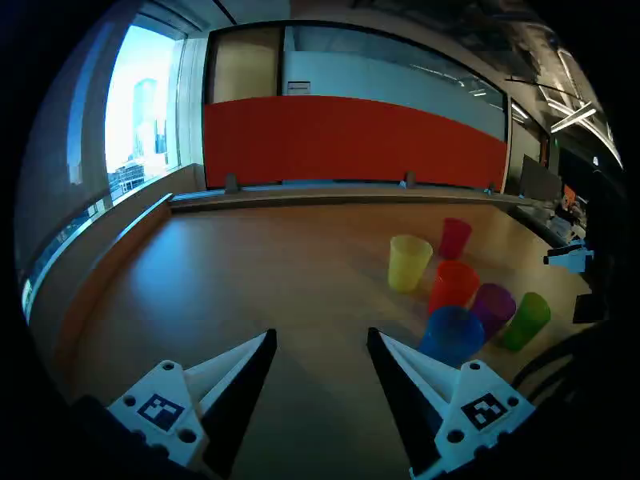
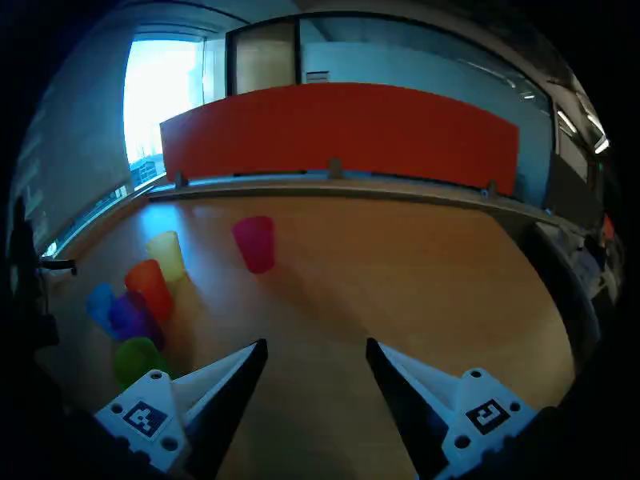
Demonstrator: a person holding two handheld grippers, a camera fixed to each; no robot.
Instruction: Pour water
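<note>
The left tongs and right tongs are held apart, empty, above the desk. 6 upright cups are seen at 2 o'clock from the left, 10 o'clock from the right. The blue cup is judged nearest the left tongs.

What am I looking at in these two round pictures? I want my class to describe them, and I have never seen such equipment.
There is no robot: a person holds a two-finger gripper in each hand, and a wide-angle camera rides on each. One picture looks forward along the left gripper, the other along the right gripper. The white wedges at the bottom are their jaws, open and holding nothing. On the wooden table stand a yellow cup, pink cup, orange cup, purple cup, blue cup and green cup. I cannot tell whether any holds water.
</note>
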